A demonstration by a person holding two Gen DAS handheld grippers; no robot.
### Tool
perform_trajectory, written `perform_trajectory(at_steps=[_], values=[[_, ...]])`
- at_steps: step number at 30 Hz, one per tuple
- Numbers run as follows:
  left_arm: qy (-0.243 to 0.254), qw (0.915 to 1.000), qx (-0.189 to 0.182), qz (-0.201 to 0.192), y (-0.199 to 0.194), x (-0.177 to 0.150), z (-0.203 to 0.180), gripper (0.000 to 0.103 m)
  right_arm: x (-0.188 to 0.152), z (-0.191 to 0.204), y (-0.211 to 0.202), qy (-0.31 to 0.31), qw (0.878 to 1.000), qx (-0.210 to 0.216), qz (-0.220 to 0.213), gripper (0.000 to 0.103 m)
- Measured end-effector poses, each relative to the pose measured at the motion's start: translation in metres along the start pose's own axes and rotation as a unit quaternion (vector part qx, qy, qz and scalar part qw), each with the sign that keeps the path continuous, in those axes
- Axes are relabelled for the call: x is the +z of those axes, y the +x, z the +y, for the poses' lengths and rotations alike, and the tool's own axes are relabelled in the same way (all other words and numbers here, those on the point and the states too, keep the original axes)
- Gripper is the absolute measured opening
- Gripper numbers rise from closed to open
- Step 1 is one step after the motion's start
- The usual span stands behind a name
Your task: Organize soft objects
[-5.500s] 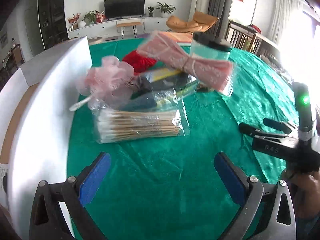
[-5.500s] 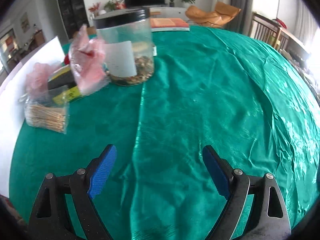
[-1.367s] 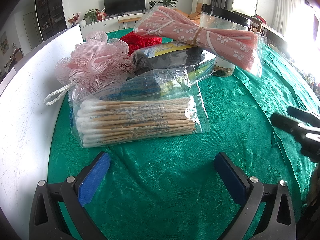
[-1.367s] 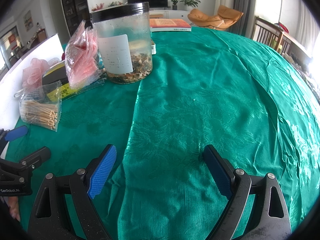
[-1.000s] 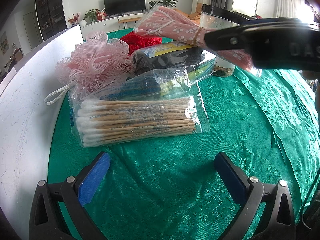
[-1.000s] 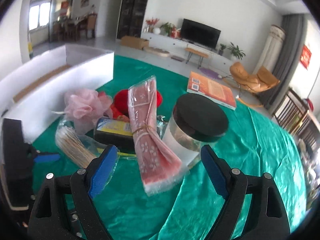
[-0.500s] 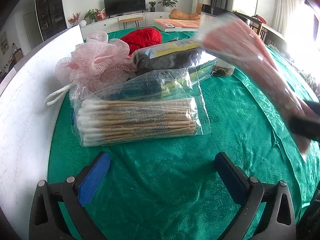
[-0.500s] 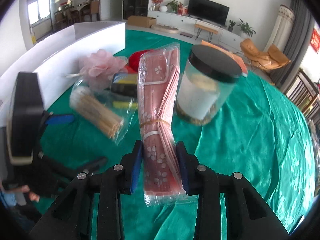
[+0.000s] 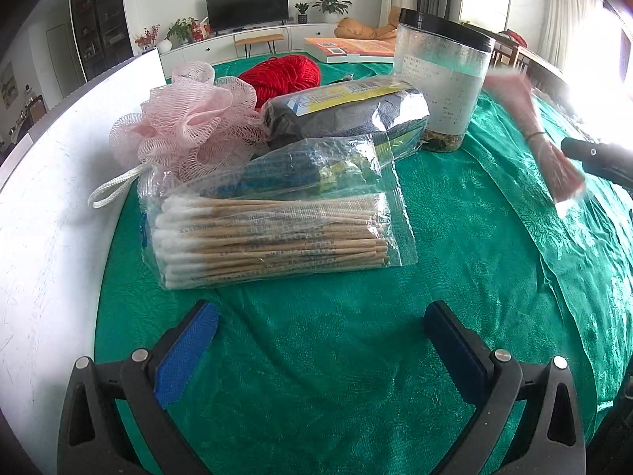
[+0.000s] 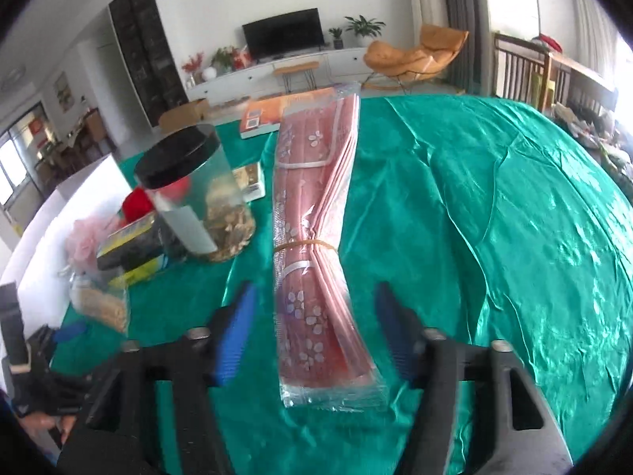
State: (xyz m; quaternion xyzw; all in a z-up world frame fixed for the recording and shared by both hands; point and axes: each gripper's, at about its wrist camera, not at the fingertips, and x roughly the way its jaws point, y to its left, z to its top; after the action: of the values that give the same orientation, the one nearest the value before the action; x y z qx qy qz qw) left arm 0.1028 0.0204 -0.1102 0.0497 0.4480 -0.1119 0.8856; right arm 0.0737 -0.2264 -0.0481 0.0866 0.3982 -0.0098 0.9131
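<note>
Pink floral cloth pack [image 10: 312,245], rubber-banded, clear-wrapped, between right gripper [image 10: 316,328] jaws just spread apart

1. My tablecloth [image 9: 356,356] is glossy emerald green with a woven damask pattern.
2. The pink packet [image 10: 312,237] carries small white blossoms.
3. The mesh pouf [image 9: 186,118] is pale pink, the yarn [image 9: 285,75] red.
4. My gripper pads [image 9: 186,356] are blue on black.
5. The jar's lid [image 10: 178,156] is black.

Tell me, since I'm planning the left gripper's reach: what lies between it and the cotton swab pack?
In the left wrist view, only bare green tablecloth lies between the left gripper, its jaws open, and the cotton swab pack.
</note>
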Motion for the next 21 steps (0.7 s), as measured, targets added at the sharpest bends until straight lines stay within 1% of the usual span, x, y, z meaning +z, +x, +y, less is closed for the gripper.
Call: perform_trajectory(at_steps=[1,3,5,6,7,9,12,21], values=[[0.0,1.0,0.0,0.0,0.0,0.0,0.0,0.103,-0.004,0.0,0.003,0.008,1.0,-0.009,0.005,0.083],[0.0,1.0,0.0,0.0,0.0,0.0,0.0,0.103,-0.02,0.003,0.003,0.019,1.0,-0.013,-0.001,0.083],[0.0,1.0,0.0,0.0,0.0,0.0,0.0,0.103,-0.044,0.007,0.002,0.006,1.0,-0.03,-0.004,0.083],[0.0,1.0,0.0,0.0,0.0,0.0,0.0,0.103,-0.051,0.007,0.006,0.0,0.999,-0.035,0.012,0.083],[0.0,1.0,0.0,0.0,0.0,0.0,-0.001,0.103,-0.052,0.01,0.011,-0.002,0.999,-0.039,0.033,0.083],[0.0,1.0,0.0,0.0,0.0,0.0,-0.001,0.103,-0.05,0.017,0.01,-0.023,0.998,-0.059,0.029,0.082],[0.0,1.0,0.0,0.0,0.0,0.0,0.0,0.103,-0.05,0.022,0.015,-0.036,0.996,-0.069,0.044,0.084],[0.0,1.0,0.0,0.0,0.0,0.0,0.0,0.103,-0.052,0.018,0.016,-0.038,0.996,-0.063,0.045,0.087]])
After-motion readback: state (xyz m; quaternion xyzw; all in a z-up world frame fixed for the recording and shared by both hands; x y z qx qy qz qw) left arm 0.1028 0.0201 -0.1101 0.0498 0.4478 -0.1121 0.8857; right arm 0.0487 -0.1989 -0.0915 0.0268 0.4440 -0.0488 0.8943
